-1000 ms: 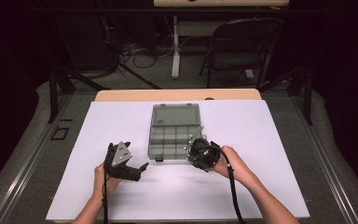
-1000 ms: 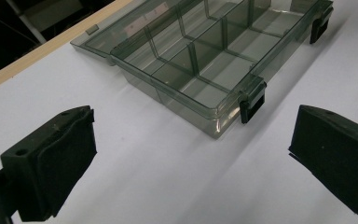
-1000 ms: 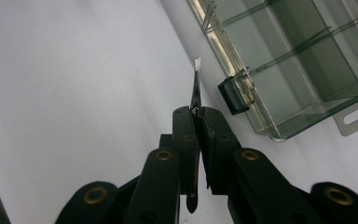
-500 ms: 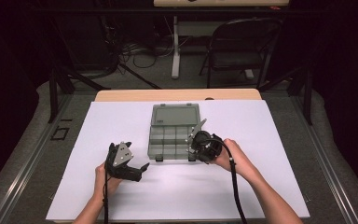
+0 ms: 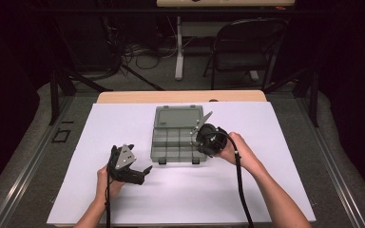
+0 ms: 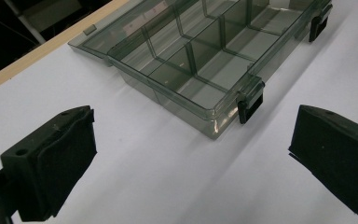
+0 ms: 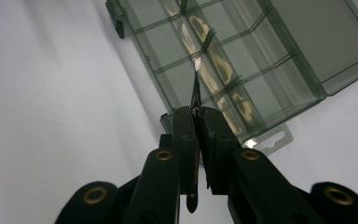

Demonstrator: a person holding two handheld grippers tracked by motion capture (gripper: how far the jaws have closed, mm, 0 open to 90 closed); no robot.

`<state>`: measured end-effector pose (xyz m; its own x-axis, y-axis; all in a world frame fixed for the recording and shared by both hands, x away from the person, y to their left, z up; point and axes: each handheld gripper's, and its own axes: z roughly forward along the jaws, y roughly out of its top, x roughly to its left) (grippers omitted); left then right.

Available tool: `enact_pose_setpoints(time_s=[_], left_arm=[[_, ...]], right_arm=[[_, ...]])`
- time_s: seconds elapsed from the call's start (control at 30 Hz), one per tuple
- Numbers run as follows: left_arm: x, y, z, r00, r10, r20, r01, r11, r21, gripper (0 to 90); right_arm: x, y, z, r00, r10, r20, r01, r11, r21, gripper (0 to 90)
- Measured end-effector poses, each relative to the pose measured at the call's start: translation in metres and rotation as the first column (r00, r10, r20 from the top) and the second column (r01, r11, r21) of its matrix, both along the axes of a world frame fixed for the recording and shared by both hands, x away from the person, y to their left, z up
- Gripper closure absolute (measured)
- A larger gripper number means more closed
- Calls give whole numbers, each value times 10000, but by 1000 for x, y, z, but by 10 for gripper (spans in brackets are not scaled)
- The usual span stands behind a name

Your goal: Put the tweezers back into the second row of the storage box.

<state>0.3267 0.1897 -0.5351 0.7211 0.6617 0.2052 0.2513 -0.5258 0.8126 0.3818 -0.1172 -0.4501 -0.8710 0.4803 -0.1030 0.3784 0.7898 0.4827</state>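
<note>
Meanwhile the left gripper (image 5: 132, 167) sits where it was a second ago, near the left front corner of the box, jaws spread wide over bare white table (image 5: 123, 128) with nothing between them. The smoky clear compartment box (image 5: 175, 137) lies open mid-table, its lid folded flat on the far side. To its right, the right gripper (image 5: 200, 137) has lifted a little and tipped up over the box's right edge since the earlier frames; its jaws are pinched tight on a thin metal strip (image 7: 196, 93). That strip is seen edge-on, its near end cut off behind the jaws, so I cannot tell what it is.
</note>
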Motion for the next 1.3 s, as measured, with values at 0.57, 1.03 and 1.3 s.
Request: enact_pose_setpoints(time_s=[0.57,1.03,1.3], left_arm=[[0,0,0,10000,21,-11,-21,10000,-29,1],[0,0,0,10000,-16,58,17,10000,-17,2],[0,0,0,10000,-26,69,25,10000,41,2]], right_arm=[[17,5,1,9986,122,507,-142,9992,385,850],[25,17,-16,9955,488,817,-521,9979,392,847],[28,22,-30,9949,754,673,-780,9962,379,842]])
